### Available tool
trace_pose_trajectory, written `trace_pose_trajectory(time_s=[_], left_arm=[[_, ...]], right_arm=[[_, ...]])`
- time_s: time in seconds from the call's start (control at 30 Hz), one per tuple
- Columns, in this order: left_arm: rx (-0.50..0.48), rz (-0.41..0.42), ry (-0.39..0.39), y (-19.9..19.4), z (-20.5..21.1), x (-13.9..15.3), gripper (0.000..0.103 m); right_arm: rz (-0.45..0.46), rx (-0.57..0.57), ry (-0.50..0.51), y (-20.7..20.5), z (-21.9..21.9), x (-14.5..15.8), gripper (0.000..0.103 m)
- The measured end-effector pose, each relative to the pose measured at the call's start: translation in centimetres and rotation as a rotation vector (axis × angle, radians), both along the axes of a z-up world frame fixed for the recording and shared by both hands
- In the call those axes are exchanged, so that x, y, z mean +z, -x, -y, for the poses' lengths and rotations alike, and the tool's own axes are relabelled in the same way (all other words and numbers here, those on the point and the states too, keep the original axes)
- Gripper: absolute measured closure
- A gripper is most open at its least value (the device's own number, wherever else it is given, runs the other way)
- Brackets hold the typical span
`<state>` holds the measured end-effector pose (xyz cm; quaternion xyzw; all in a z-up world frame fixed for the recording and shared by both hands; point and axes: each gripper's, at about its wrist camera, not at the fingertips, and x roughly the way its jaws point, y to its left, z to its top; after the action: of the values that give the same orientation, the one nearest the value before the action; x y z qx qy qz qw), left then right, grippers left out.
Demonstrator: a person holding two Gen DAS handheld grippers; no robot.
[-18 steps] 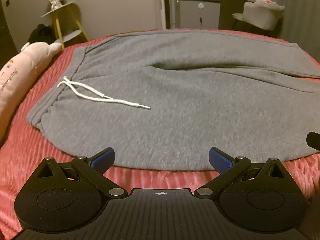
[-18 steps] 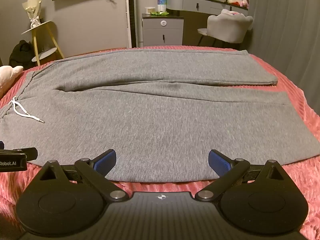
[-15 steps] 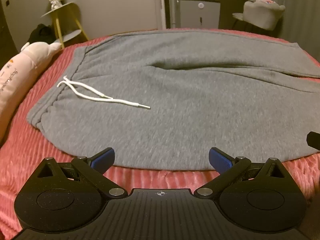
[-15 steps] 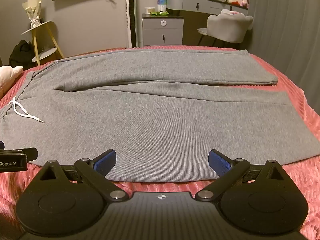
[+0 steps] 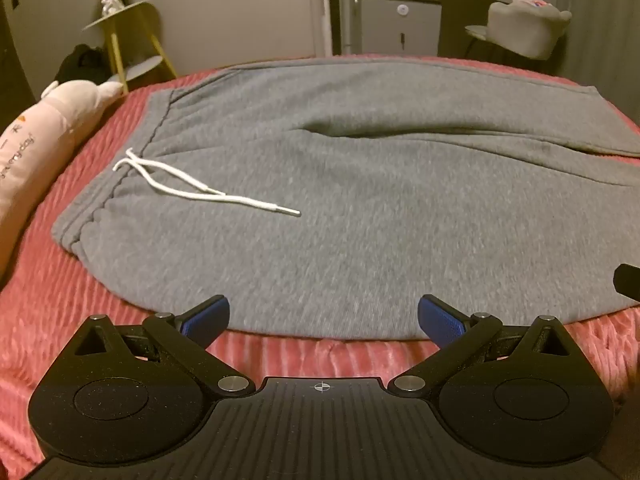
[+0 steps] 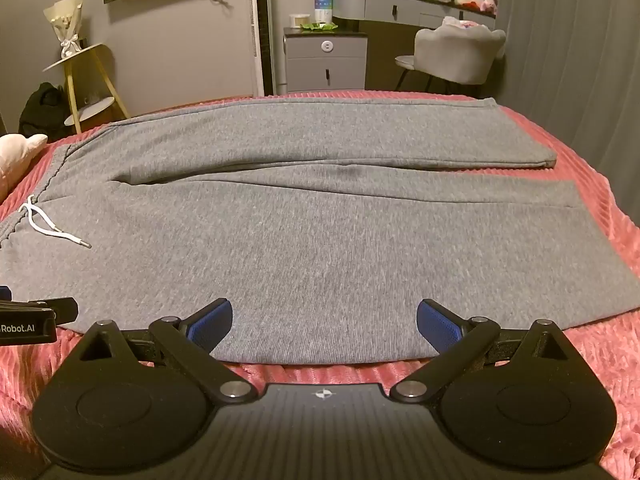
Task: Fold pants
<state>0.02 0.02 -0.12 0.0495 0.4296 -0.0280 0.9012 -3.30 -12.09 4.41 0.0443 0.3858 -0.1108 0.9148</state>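
Two handheld grippers hover over the near edge of a pair of grey sweatpants spread flat on a bed with a ribbed pink bedspread. The pants lie sideways across the bed: waistband to the left with a white drawstring trailing onto the fabric, both legs running to the right, the far leg lying alongside the near one, their inner edges meeting or slightly overlapping. The left gripper sits just short of the hip area near the waistband, its jaws spread fully wide with nothing between them. The right gripper sits further along the near leg, its jaws equally wide and empty, blue pads poised just above the cloth's near hem line. A pale plush pillow rests at the left edge of the bed; a yellow side table, a grey cabinet and a cushioned chair stand in the room beyond. Compared with half a second earlier, almost nothing has changed: both grippers keep the same position over the near edge, both stay fully open, and the pants and drawstring lie exactly as before. That stillness suggests the fold has not begun; the likely next step is pinching the near edge at both points and carrying it over the far leg.
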Motion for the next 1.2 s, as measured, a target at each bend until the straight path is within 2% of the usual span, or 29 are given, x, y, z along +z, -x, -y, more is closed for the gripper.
trace_pose_trajectory(time_s=[1.2], left_arm=[[-0.001,-0.007,0.007,0.05,-0.20,-0.11,0.000]], right_arm=[[-0.001,0.001,-0.003,0.00,-0.11,0.06,0.004]])
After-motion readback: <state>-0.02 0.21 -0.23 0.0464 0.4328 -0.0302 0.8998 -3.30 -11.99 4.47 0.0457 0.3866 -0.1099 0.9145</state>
